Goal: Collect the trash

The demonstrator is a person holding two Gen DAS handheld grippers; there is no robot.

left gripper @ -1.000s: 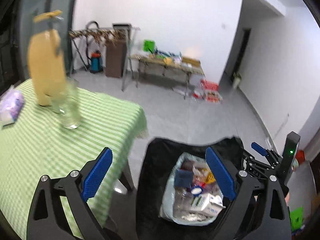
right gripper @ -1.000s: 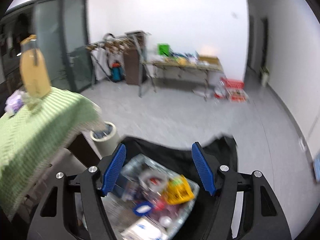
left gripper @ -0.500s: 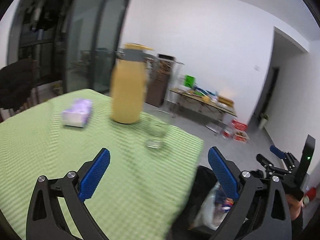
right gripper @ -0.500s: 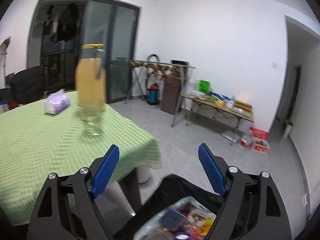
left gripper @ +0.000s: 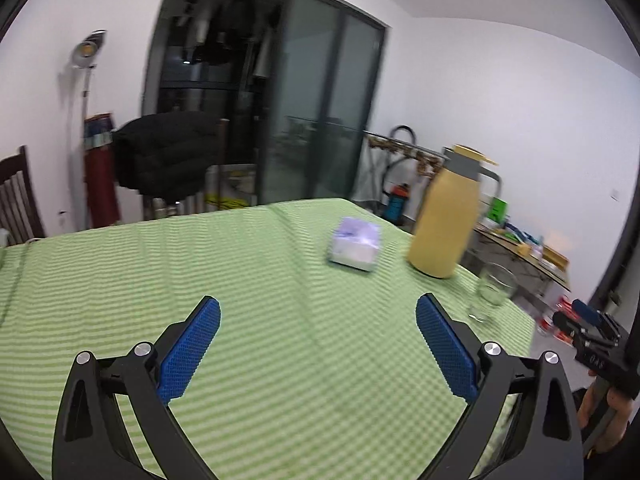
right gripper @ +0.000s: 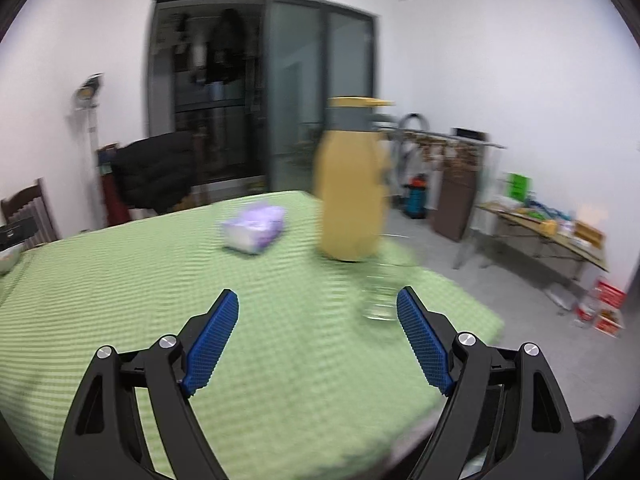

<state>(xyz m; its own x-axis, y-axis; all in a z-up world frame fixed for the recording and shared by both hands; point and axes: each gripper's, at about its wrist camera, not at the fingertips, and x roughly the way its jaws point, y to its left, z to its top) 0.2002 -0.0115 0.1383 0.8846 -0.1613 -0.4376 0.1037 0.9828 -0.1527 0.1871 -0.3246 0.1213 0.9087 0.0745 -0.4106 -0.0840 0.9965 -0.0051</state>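
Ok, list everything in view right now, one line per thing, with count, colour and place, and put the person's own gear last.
table: one, green checked cloth, fills the foreground
jug: one, yellow with grey collar, upright near the table's far right edge
glass: one, clear, nearer the camera than the jug
tissue pack: one, white and lilac, left of the jug
jacket: one, black, draped on a chair behind the table
sliding door: one, dark glass, back wall
side table: one, cluttered, far right
left gripper: one, black with blue pads, open, empty
right gripper: one, same colours, open, empty
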